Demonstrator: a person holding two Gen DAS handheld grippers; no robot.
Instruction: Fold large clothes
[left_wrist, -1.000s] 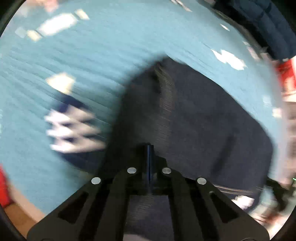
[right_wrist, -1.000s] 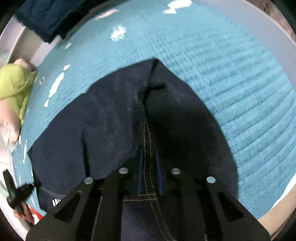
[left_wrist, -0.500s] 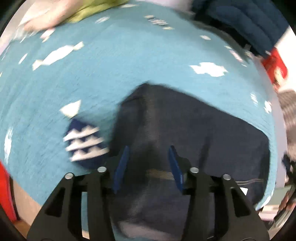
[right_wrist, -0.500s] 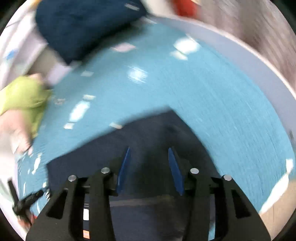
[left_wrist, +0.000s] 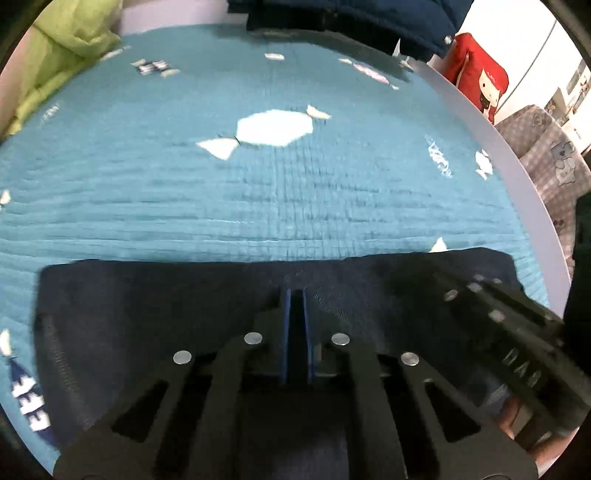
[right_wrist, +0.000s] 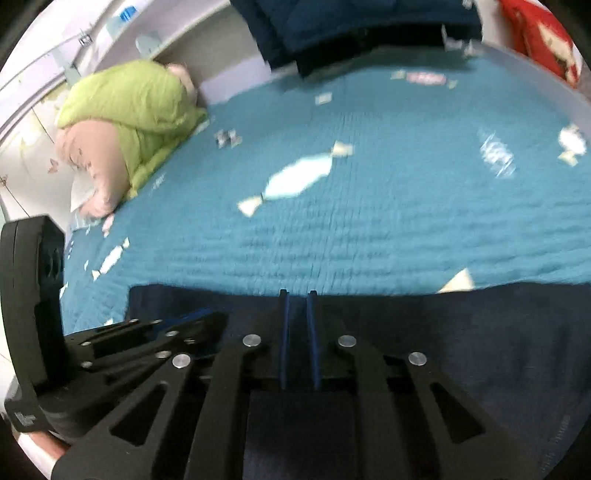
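Both tools have just snapped together again after opening half a second ago. The left tool (left_wrist: 294, 295) and the right tool (right_wrist: 297, 299) now each pinch the far edge of the dark jeans (left_wrist: 147, 314), side by side. That edge now runs straight across just ahead of the tips, where a second ago a pointed corner lay. Beyond it stretches the teal bedspread (left_wrist: 258, 206). One fold looks laid; a fresh grip suggests the next.
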